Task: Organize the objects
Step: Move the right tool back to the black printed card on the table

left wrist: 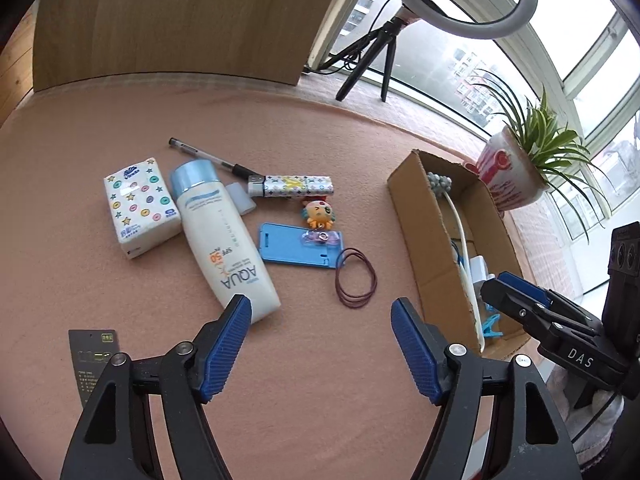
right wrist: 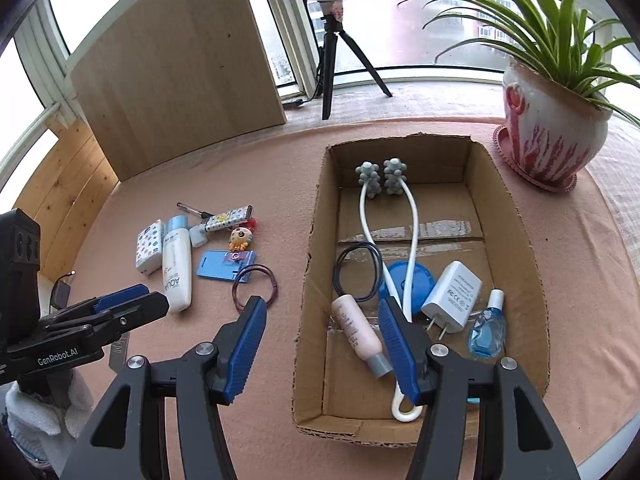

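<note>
My left gripper (left wrist: 320, 312) hangs open over the pink tablecloth (left wrist: 320, 380), with nothing between its blue pads. Just beyond it lie a white sunscreen tube (left wrist: 224, 240), a tissue pack (left wrist: 140, 208), a blue phone stand (left wrist: 296, 246), dark red hair ties (left wrist: 356, 278), a small octopus toy (left wrist: 318, 214), a patterned lighter (left wrist: 290, 186) and a pen (left wrist: 212, 160). My right gripper (right wrist: 322, 308) is open and empty above the left wall of the cardboard box (right wrist: 316, 240). In the box lie a white massager (right wrist: 384, 184), a pink bottle (right wrist: 360, 332), a charger (right wrist: 452, 300) and a blue bottle (right wrist: 488, 328).
A potted plant (right wrist: 552, 136) stands to the right behind the box. A ring light tripod (right wrist: 332, 60) and a wooden board (right wrist: 176, 72) stand at the back. A dark card (left wrist: 94, 360) lies near the left gripper. The box also holds a dark hair tie (right wrist: 358, 272).
</note>
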A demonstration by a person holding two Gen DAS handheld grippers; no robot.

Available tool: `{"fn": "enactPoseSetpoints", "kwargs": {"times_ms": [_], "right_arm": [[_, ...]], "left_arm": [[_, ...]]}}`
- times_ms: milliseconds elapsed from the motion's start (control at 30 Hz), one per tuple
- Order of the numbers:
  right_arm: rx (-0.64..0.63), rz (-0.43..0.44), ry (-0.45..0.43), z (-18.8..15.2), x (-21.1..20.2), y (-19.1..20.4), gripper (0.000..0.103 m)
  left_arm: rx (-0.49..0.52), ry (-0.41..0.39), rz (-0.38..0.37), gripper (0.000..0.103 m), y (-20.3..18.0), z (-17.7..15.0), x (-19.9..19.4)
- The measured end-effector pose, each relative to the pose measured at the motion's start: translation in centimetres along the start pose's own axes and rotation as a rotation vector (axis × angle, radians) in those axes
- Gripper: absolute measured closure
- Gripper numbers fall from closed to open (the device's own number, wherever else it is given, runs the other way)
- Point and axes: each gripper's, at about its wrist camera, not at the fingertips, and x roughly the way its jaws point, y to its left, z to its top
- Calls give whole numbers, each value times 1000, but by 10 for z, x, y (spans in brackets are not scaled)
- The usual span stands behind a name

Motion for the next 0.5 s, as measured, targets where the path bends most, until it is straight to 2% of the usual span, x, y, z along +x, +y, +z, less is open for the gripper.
{"fn": "enactPoseSetpoints", "kwargs": {"times_ms": [233,500], "right_arm": [[-42,81,63,9,29,38,49],[-80,182,128,6,51,89,48]], "left_arm": [[-84,14,72,27,60,-3,-8],[-157,19,132,27,127,-26,-34]]}}
